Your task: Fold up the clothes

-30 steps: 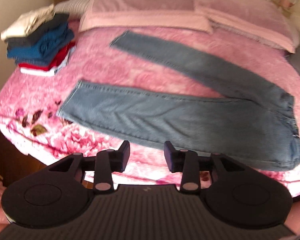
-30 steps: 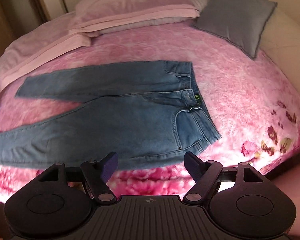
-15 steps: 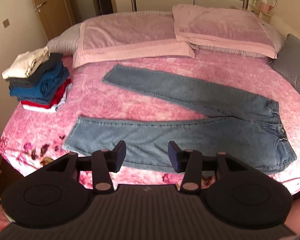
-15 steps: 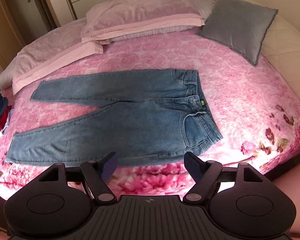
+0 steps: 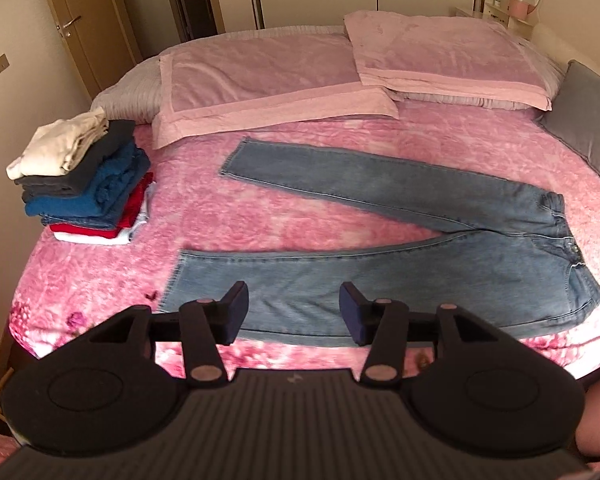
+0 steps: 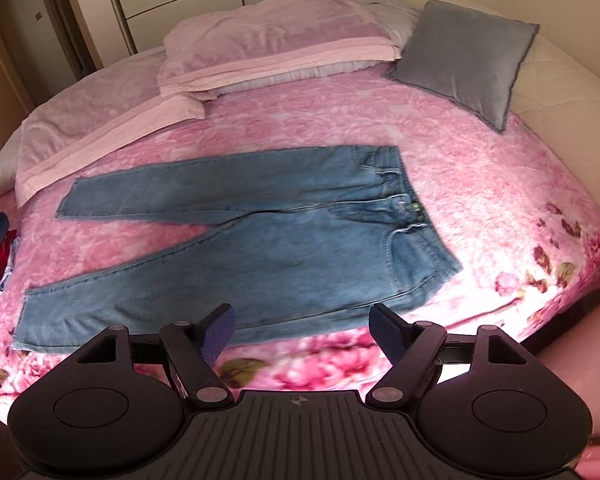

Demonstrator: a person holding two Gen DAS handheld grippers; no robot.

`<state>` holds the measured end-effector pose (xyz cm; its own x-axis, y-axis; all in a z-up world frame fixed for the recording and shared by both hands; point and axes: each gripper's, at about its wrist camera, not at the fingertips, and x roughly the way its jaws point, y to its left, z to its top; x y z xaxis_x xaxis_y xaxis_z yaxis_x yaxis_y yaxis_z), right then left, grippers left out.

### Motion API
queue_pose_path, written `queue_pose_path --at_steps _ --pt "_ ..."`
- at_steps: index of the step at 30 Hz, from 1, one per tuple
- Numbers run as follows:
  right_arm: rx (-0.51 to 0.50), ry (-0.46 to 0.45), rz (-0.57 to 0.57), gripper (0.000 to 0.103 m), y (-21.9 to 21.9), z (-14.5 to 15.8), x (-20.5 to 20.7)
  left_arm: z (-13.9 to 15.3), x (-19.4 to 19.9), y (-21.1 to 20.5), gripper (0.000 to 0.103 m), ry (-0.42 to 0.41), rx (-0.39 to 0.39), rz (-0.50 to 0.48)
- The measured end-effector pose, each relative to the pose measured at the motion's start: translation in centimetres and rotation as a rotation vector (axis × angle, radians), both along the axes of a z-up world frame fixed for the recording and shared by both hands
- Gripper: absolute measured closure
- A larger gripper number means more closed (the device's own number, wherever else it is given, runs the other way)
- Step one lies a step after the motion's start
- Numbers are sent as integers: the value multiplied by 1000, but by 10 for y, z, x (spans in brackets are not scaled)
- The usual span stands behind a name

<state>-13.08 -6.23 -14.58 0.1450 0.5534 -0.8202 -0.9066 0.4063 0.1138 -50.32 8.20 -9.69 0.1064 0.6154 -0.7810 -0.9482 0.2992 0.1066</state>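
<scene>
On the pink floral bed (image 5: 204,216), a pair of blue jeans (image 5: 380,272) is laid out flat, waistband to the right and both legs running to the left. The legs are splayed apart: the near leg lies along the near edge of the bed, while the far leg angles away toward the pink pillows (image 5: 268,80). In the right wrist view the jeans (image 6: 284,248) are seen with the waistband at the right, near a floral patch of the bedspread.

The left gripper (image 5: 294,312) is held level above the near edge of the bed, pointing forward over the near leg close to its hem; its jaws are spread apart and nothing is held between them. The right gripper (image 6: 302,324) is likewise held above the near edge, aimed at the hip end of the jeans, with its jaws spread wide and empty. Neither gripper is seen touching the denim.

At the far left of the bed, a stack of folded clothes (image 5: 84,184) is seen, well apart from the jeans. A grey cushion (image 6: 460,60) is propped at the far right.
</scene>
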Motion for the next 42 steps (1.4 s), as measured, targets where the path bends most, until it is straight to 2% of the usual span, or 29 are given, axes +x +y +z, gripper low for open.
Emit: queue_pose_path --at_steps 9,17,25,33,42 --pt "-17 -9 32 26 14 -9 -86 -2 -65 14 51 11 -9 -32" --pt "-60 -22 -23 26 -1 -14 -125 -15 -94 19 48 10 -42 -90" --pt "-123 -33 -104 26 -23 -22 -137 -38 -93 8 48 30 -101 -178" --pt "-123 -58 -149 26 -39 -14 -141 -46 -72 -10 48 32 -111 -301" --pt "-97 -104 -156 26 -38 5 -151 -46 -74 -5 48 15 -101 -311"
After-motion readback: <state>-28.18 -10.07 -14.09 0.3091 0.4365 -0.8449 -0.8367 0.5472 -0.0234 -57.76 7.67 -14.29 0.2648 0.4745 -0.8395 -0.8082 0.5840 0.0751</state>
